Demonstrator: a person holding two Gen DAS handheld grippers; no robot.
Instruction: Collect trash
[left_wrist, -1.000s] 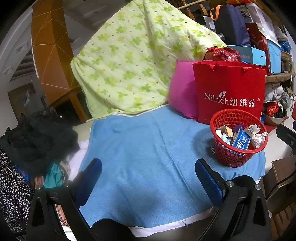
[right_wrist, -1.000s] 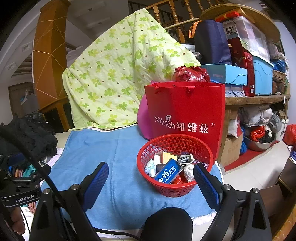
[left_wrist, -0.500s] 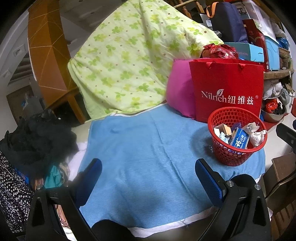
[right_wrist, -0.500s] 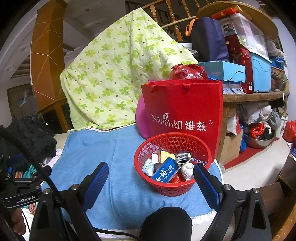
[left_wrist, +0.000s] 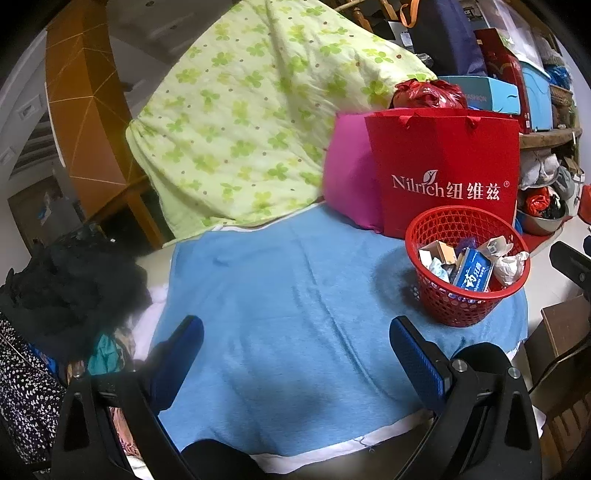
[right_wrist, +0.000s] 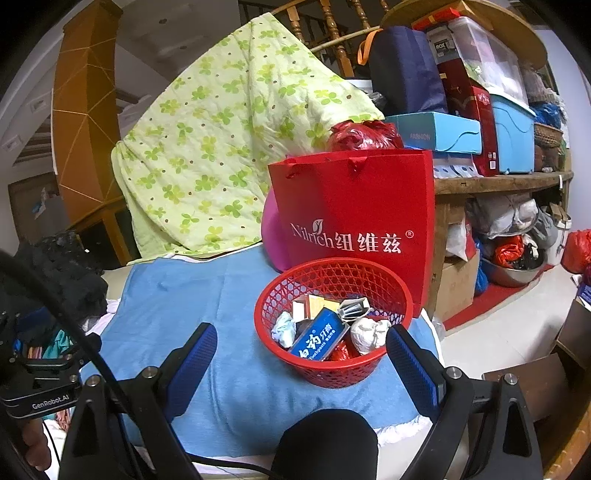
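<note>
A red mesh basket (left_wrist: 458, 302) stands on a blue towel (left_wrist: 288, 295) at the right; it also shows in the right wrist view (right_wrist: 334, 373). It holds trash: a blue toothpaste box (right_wrist: 319, 338), crumpled white paper (right_wrist: 367, 330), small cartons (right_wrist: 314, 304) and a pale blue wad (right_wrist: 283, 328). My left gripper (left_wrist: 295, 354) is open and empty above the bare towel, left of the basket. My right gripper (right_wrist: 301, 362) is open and empty, just in front of the basket.
A red Nilrich paper bag (right_wrist: 354, 214) and a pink cushion (left_wrist: 349, 173) stand behind the basket. A green floral quilt (left_wrist: 251, 122) is draped at the back. Dark clothes (left_wrist: 66, 280) pile at the left. Cluttered shelves (right_wrist: 498, 177) are at the right.
Both views have shifted slightly; the basket sits a bit lower and closer in the right wrist view. Both grippers stay open and empty.
</note>
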